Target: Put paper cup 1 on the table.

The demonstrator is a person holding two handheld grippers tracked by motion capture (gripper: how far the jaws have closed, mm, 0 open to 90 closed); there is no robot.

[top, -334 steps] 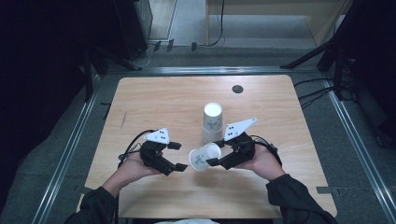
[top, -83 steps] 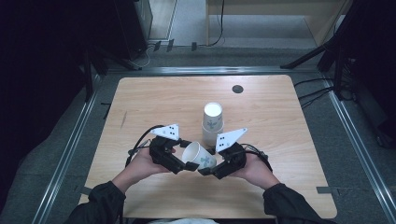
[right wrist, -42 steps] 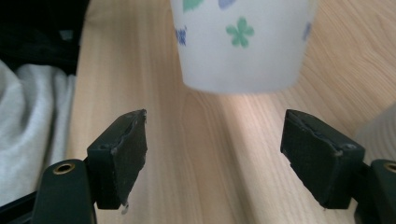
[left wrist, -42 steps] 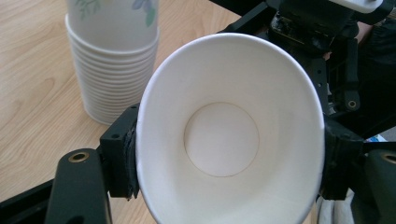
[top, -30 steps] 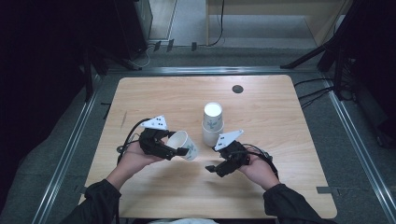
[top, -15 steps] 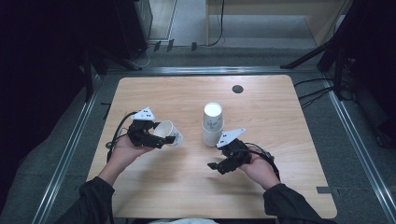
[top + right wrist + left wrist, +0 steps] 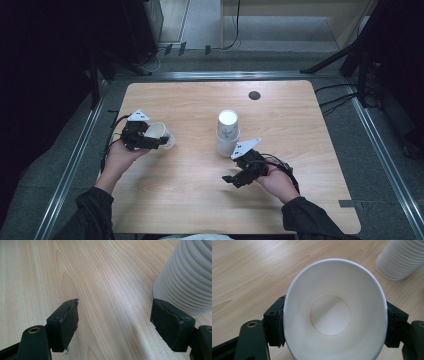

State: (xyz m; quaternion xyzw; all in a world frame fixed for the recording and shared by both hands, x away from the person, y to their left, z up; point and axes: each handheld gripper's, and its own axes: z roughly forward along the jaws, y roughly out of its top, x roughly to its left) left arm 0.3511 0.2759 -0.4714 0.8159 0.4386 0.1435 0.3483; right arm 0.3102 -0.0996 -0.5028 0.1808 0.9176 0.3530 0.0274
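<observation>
My left gripper (image 7: 161, 141) held one white paper cup (image 7: 335, 312) by its sides, the smooth rim squeezed into an oval, its jaws just then easing apart while both pads touched the wall. The cup lay tilted, mouth toward my camera, over the pale wood-grain table (image 7: 200, 200) at its left side. One ribbed stack of upturned cups (image 7: 227, 132) stood mid-table. My right gripper (image 7: 231, 180) hung open and empty just near of that stack.

Paper cup (image 7: 161, 135) lies left of cup stack (image 7: 227, 134) on table (image 7: 300, 115).
</observation>
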